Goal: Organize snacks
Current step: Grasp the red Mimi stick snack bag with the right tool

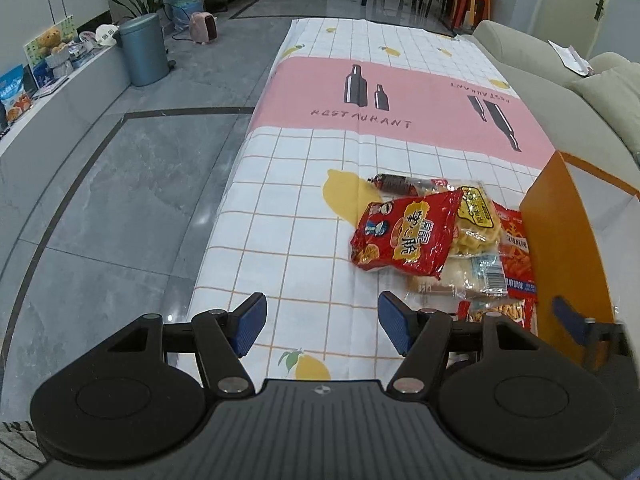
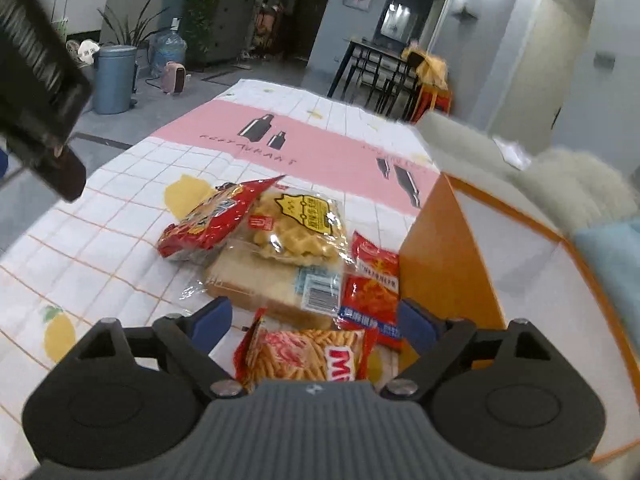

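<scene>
Blue pads stand wide apart on both of my grippers, and neither grips anything. My left gripper (image 1: 322, 322) hangs over bare checked tablecloth (image 1: 280, 208), its jaws released with only cloth between them; the snack pile lies off at about one o'clock from it. My right gripper (image 2: 316, 322) is also spread wide, and a packet of orange sticks (image 2: 308, 354) lies between its fingers without either pad pressing on it (the far side of that view is blurred).

The snacks sit heaped together on the cloth. A red crisp bag (image 1: 404, 232) lies at the ten o'clock side of the heap, leaning on a clear pack of waffles (image 2: 300, 228). Below the waffles is a wrapped sandwich (image 2: 264, 284), and at its three o'clock a red spicy-strip packet (image 2: 370, 288) lies just beside the orange box (image 2: 440, 264). A dark sausage stick (image 1: 396, 182) pokes out at the twelve o'clock end of the pile. The box stands open at three o'clock of the heap, its white inside showing.
</scene>
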